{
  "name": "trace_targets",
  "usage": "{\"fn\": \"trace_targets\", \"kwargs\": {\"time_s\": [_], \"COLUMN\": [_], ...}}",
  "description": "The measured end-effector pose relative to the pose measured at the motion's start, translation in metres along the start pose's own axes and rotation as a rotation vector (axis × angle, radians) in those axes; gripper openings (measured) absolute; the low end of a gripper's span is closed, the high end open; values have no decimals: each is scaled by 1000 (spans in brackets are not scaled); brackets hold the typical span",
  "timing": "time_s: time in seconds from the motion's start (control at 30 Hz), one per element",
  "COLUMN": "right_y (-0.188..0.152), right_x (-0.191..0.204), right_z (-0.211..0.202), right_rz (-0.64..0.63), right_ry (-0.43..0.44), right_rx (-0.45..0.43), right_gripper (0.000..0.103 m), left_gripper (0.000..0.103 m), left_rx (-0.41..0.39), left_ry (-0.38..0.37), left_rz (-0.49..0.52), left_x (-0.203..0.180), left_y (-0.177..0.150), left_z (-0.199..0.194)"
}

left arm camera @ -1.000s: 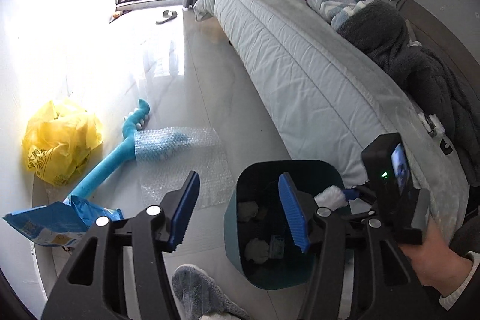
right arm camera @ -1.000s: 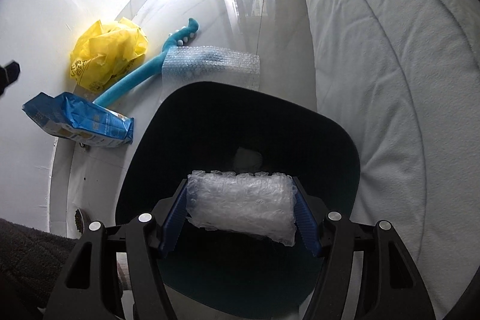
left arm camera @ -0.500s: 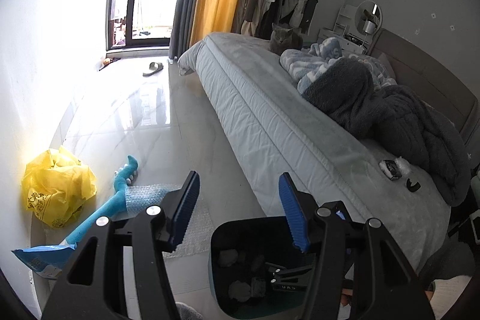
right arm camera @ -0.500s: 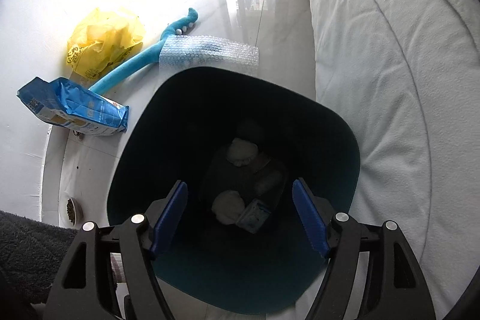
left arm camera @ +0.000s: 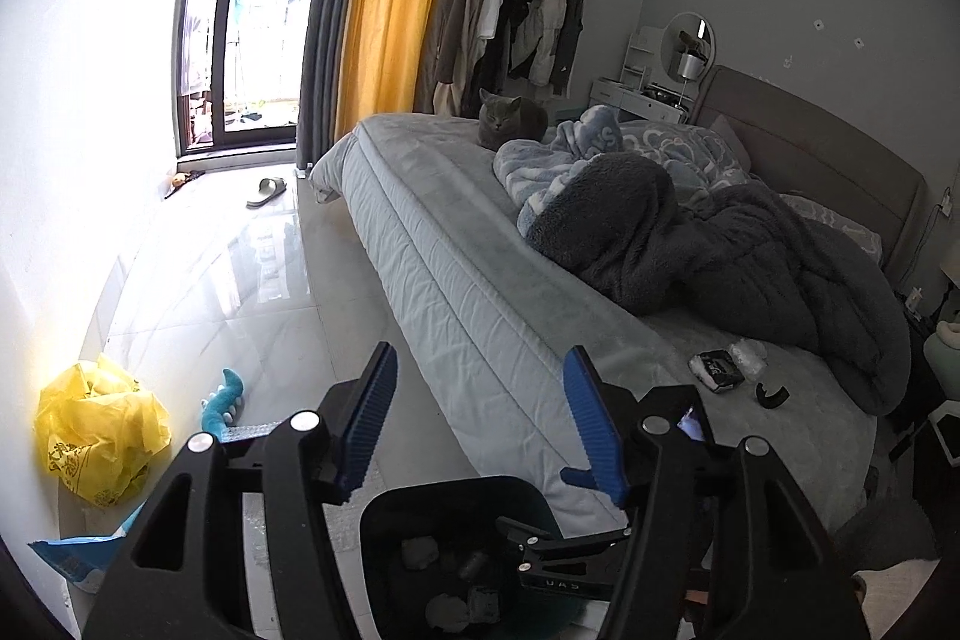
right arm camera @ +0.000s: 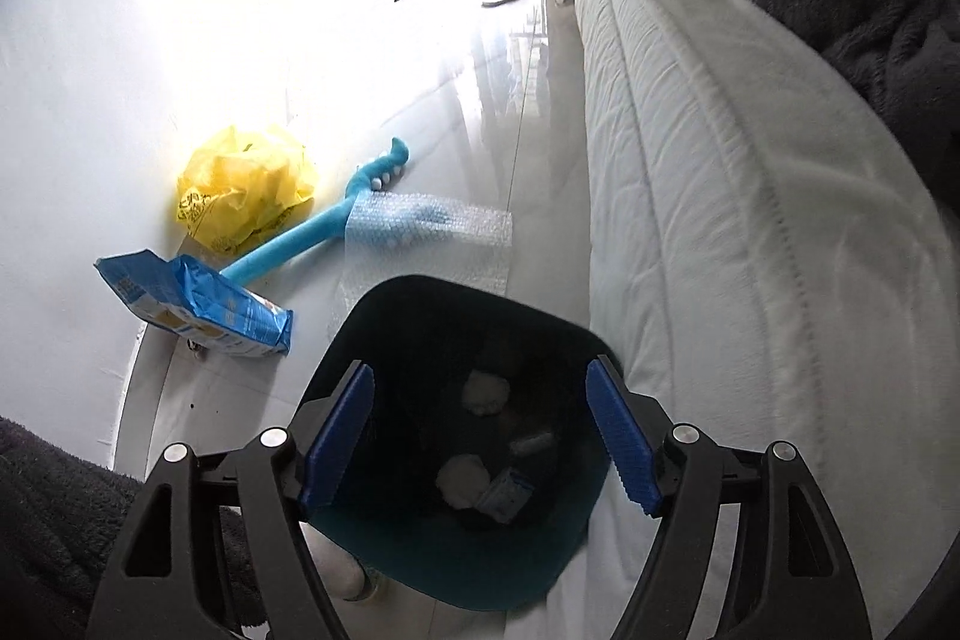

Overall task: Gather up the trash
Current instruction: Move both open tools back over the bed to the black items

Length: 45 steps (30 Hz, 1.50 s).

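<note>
A dark teal trash bin (right arm camera: 384, 562) stands on the floor beside the bed, with several crumpled wrappers (right arm camera: 485, 393) inside; it also shows in the left wrist view (left arm camera: 384, 532). My right gripper (right arm camera: 480, 439) is open and empty just above the bin's mouth. My left gripper (left arm camera: 480, 427) is open and empty, raised above the bin and facing the bed. On the floor lie a yellow plastic bag (right arm camera: 246, 190), a blue snack bag (right arm camera: 198, 304) and a sheet of bubble wrap (right arm camera: 429, 235). A small dark packet and clear wrapper (left arm camera: 723, 367) lie on the bed.
A blue toy back-scratcher (right arm camera: 336, 226) lies under the bubble wrap. The bed (left arm camera: 474, 274) carries blankets (left arm camera: 708, 232) and a grey cat (left arm camera: 510, 118). A slipper (left arm camera: 267, 190) lies near the window door. A white wall runs along the left.
My right gripper opened and dropped the bubble-wrap wad into the bin, then tilted up slightly. My left gripper tilted up from the floor toward the bed.
</note>
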State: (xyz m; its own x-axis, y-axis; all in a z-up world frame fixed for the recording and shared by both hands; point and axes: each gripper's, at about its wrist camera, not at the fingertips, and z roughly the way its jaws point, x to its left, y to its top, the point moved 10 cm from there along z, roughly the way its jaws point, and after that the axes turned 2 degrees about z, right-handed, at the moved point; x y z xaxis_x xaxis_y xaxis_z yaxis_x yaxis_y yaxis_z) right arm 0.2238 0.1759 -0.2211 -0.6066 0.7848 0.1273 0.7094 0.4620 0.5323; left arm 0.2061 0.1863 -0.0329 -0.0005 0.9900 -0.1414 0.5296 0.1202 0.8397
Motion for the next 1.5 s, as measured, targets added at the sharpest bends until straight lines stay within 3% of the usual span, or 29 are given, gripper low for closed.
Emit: {"fn": "trace_targets", "kwargs": {"time_s": [0.43,0.57,1.07,1.5], "right_y": [28,22,-7,-45], "right_x": [-91,-119,-221,-288], "right_z": [-74,-88,-139,-147], "right_rz": [94,121,271,443], "right_ry": [-99,-146,-330,-338], "right_rx": [-173,-195,-275,-271], "right_gripper": [80,81,90,90], "left_gripper": [67,76,89,94], "left_rx": [20,18,31,78], "left_ry": [-26,-36,-76,-124], "left_rz": [32,22,36,47], "left_x": [-41,-50,-100,-147], "left_y": [2,2,-1,-12], "left_z": [29,37,72,105]}}
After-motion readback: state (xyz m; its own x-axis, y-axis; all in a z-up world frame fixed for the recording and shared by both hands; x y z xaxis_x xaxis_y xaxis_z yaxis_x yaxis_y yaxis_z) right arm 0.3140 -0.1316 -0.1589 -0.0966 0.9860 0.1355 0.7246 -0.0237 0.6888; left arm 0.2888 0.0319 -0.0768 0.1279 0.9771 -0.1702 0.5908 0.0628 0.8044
